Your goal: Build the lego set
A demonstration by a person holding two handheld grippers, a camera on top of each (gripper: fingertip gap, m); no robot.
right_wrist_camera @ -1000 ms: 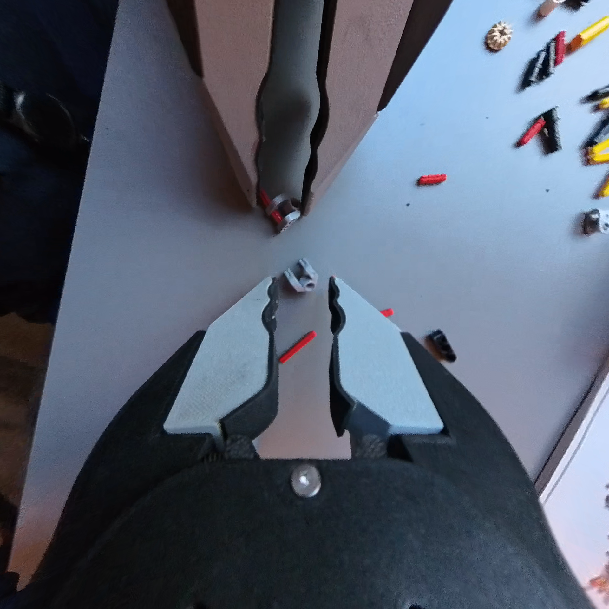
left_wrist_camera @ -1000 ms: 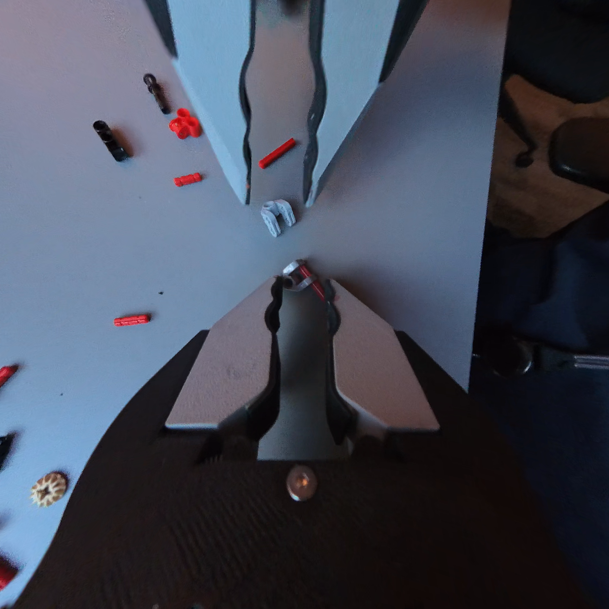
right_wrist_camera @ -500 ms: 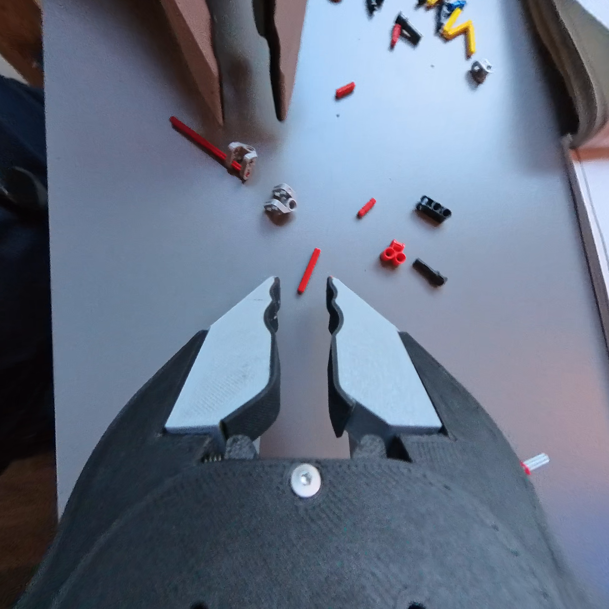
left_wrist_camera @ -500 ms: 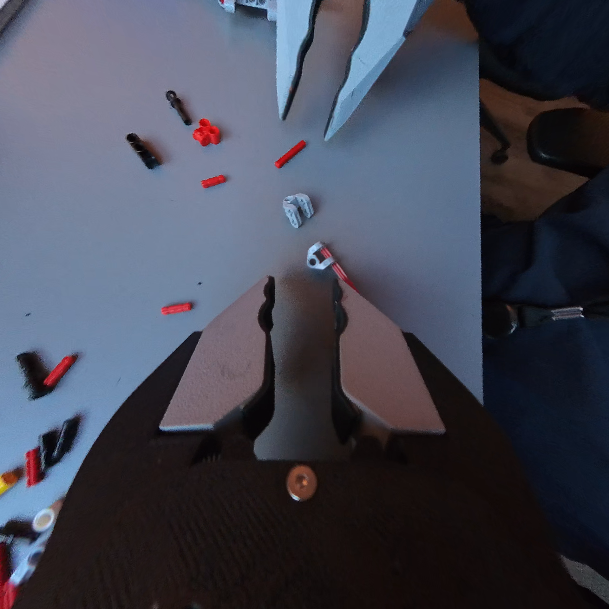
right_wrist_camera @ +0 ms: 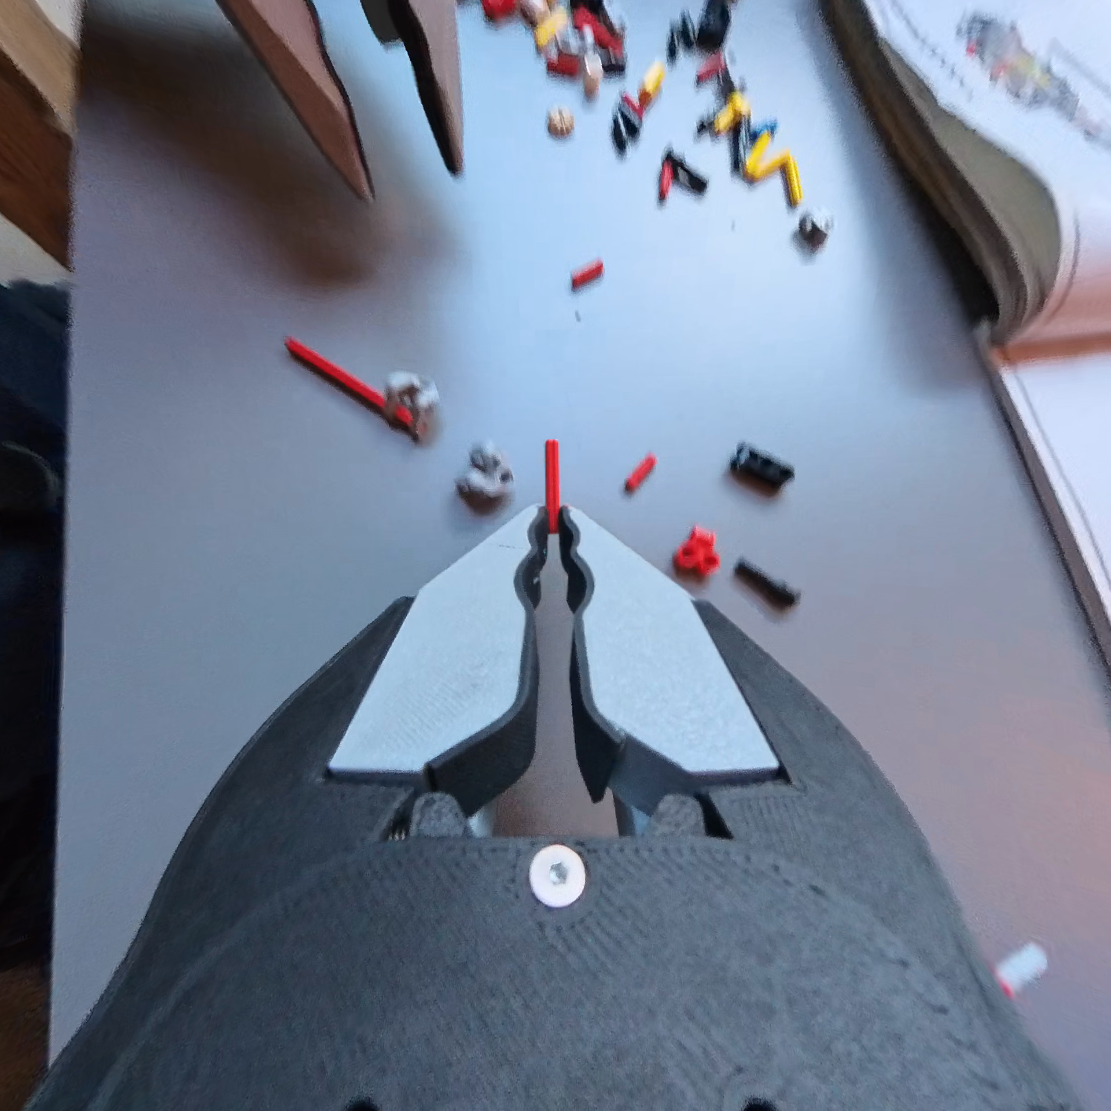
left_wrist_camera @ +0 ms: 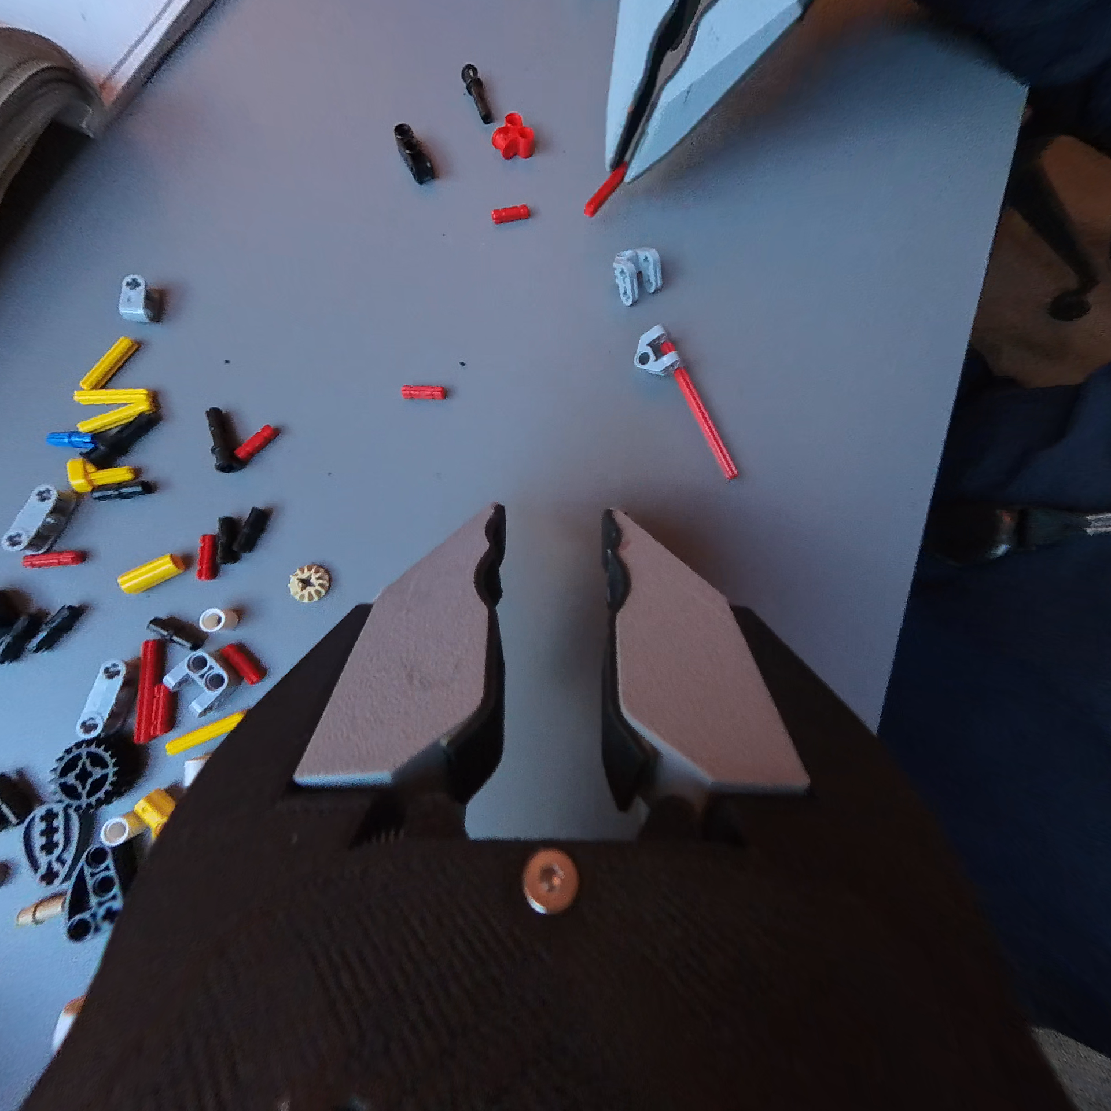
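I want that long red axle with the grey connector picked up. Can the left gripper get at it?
Probably yes: the left gripper has open, empty jaws, and the long red axle with the grey connector lies unobstructed on the grey table just ahead.

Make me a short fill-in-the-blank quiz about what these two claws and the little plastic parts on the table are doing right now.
1. The right claw is shut on a thin ____ rod.
2. The left claw is ____, with only bare table between its fingers.
3. The long red axle lying on the table has a ____ connector on one end.
4. Most loose parts are piled on the ____ side of the left wrist view.

Missing words: red; open; grey; left
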